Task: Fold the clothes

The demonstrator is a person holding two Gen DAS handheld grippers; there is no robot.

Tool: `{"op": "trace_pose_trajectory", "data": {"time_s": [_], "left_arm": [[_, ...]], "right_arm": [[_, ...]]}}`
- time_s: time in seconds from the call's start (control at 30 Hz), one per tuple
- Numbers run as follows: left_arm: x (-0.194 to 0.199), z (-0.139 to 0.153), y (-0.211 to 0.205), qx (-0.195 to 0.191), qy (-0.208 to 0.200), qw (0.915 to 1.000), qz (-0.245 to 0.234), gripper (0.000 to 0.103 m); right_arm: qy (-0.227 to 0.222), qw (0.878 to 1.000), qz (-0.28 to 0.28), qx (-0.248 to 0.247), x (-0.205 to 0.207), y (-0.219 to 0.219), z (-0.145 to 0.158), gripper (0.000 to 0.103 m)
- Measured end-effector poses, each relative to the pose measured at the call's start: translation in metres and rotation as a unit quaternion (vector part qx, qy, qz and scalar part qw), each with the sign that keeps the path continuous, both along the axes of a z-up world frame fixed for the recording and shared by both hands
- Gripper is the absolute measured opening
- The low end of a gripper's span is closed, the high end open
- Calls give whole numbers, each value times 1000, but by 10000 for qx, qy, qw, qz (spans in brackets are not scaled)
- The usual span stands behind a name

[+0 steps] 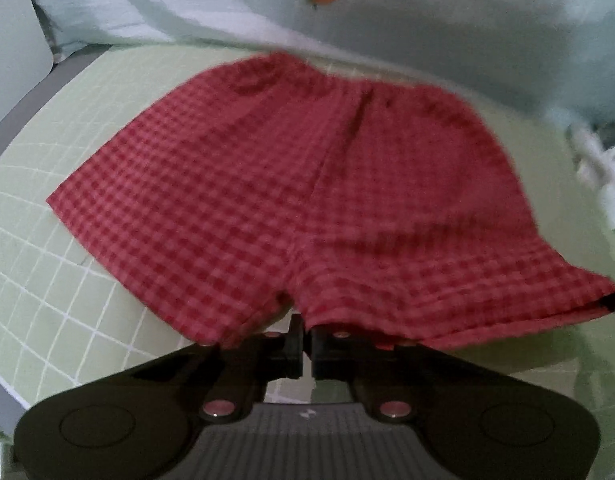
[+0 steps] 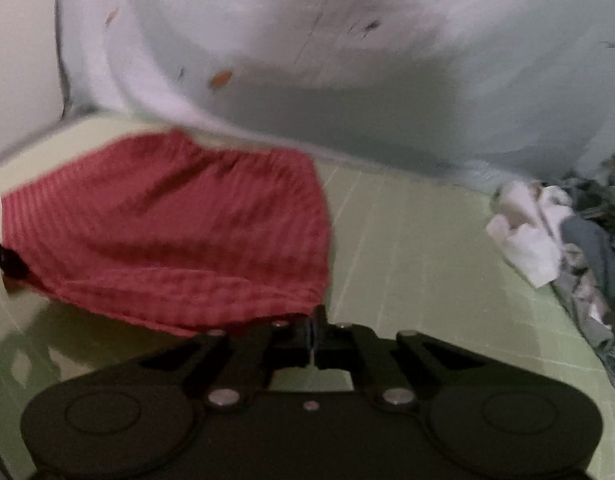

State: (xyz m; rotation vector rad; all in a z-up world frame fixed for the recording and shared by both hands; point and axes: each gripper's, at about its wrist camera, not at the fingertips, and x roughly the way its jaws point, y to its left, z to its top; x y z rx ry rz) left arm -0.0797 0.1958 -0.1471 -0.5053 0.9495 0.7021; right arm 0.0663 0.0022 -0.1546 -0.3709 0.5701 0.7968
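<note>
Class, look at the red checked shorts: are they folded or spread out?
Spread out. In the left wrist view, the red checked shorts lie open on the green mat, waistband and both leg openings visible, no part doubled over.

Open green grid mat from 12 to 2 o'clock of the right gripper, passable. Blocked at 3 o'clock by a heap of crumpled clothes. Walled at 12 o'clock by a draped pale sheet. Covered from 9 to 11 o'clock by red checked shorts.
</note>
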Motion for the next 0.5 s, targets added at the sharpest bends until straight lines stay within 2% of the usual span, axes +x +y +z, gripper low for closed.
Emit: {"op": "trace_pose_trajectory", "data": {"time_s": [0.07, 0.13, 0.23, 0.3, 0.33, 0.37, 0.4, 0.5], "left_arm": [[-2, -3, -3, -34, 109, 9998, -163, 4], [-4, -6, -5, -67, 219, 9992, -326, 9], [-9, -18, -5, -311, 548, 9969, -474, 21], [-15, -19, -4, -378, 589, 9963, -496, 41], [-18, -19, -2, -398, 589, 9962, -497, 47], [-22, -17, 2, -377, 520, 9969, -460, 61], [-26, -15, 5, -355, 452, 9974, -424, 72], [-38, -8, 19, -322, 265, 9987, -287, 79]], "right_arm": [[-36, 10000, -71, 42, -8, -8, 2, 1], [88, 9997, -162, -136, -16, -11, -8, 1], [611, 9956, -357, -622, -20, -7, -30, 2], [716, 9931, -509, -781, -25, -7, -34, 13], [672, 9930, -587, -780, -30, -9, -32, 32], [583, 9931, -683, -761, -36, -10, -28, 49], [514, 9929, -774, -738, -41, -11, -25, 54], [569, 9915, -1001, -614, -47, -12, -19, 65]]}}
